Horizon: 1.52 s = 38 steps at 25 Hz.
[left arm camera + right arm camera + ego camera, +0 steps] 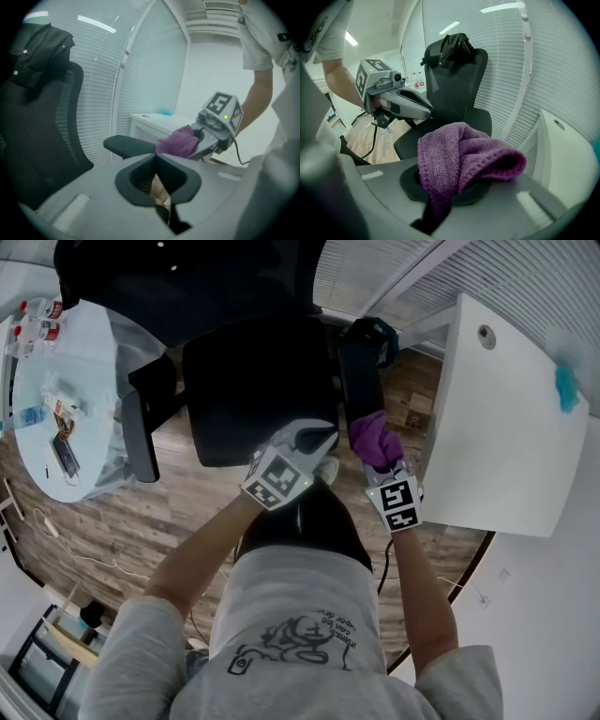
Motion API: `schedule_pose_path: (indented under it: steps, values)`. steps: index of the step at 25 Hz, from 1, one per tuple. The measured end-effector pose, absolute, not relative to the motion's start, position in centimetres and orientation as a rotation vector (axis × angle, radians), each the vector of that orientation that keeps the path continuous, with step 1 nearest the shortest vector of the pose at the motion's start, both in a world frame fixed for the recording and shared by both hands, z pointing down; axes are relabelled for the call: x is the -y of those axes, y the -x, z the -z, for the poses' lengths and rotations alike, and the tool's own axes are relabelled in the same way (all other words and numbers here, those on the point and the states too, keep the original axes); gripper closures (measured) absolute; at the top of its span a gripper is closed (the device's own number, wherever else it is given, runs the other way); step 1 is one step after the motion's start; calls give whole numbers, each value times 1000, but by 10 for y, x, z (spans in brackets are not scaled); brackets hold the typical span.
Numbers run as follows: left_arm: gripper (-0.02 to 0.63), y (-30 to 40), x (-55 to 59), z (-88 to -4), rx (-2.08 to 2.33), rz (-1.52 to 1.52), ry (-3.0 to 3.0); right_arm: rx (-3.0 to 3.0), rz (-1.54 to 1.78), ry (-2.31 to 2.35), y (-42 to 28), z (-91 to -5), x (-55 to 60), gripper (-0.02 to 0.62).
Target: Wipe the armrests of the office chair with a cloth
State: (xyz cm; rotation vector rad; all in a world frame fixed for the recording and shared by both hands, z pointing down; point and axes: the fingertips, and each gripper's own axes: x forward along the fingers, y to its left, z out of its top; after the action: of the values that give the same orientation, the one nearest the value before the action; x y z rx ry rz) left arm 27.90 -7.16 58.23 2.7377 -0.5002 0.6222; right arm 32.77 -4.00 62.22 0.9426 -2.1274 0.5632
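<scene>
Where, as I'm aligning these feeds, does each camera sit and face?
Head view: on the person's head, looking steeply down at the office chair; shirt, forearms, left gripper and right gripper show.
Left gripper view: on the left gripper, along its shut jaws towards the armrest; a forearm shows.
Right gripper view: on the right gripper, along jaws shut on the cloth, towards the office chair; an arm shows.
Shared: each gripper view shows the other gripper and the cloth.
</scene>
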Motion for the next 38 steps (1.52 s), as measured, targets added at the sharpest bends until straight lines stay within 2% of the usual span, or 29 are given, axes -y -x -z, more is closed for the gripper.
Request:
schedule_pose_path:
  steps: [17,38]
  values:
    - [603,-270,70,-587,497,-619,-2730,2132,-627,-934,-324,-626,62,555]
    - [603,-255,81,-596,516,-613,-2702,2135,-543,-917,-295,-639,203,554]
